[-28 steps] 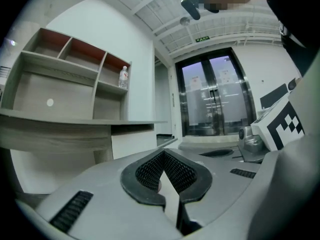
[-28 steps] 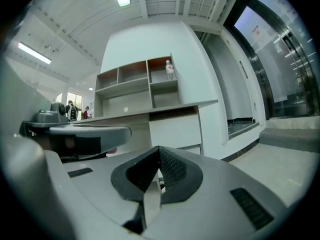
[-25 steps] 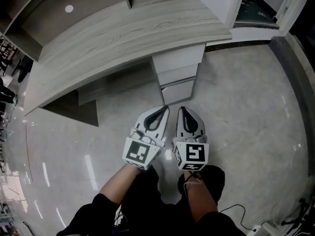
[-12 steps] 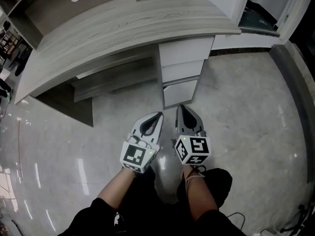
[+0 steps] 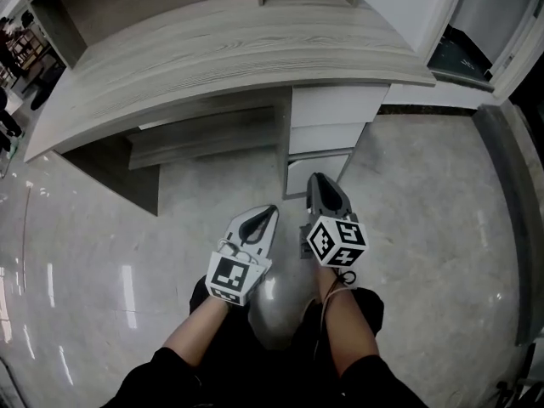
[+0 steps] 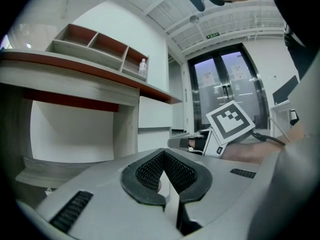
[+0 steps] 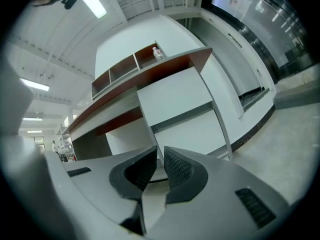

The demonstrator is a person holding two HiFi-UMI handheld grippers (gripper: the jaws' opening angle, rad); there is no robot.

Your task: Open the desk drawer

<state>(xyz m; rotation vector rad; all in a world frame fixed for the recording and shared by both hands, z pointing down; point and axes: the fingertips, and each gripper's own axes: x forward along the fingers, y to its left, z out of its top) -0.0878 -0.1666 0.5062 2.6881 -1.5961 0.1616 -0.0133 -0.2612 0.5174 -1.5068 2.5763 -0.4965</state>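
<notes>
One camera up high, two down low.
The head camera looks steeply down on the table, the drawers, the left tongs and the right tongs. Each tongs camera sits lower than the table top, looks along its tongs, and sees the table and drawers near, from the side.

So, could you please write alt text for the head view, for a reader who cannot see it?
Looking steeply down, a person holds the left gripper and right gripper, both shut and empty, above a glossy floor, pointing toward a white drawer stack under a curved wood-grain desk. The drawers look closed.
</notes>
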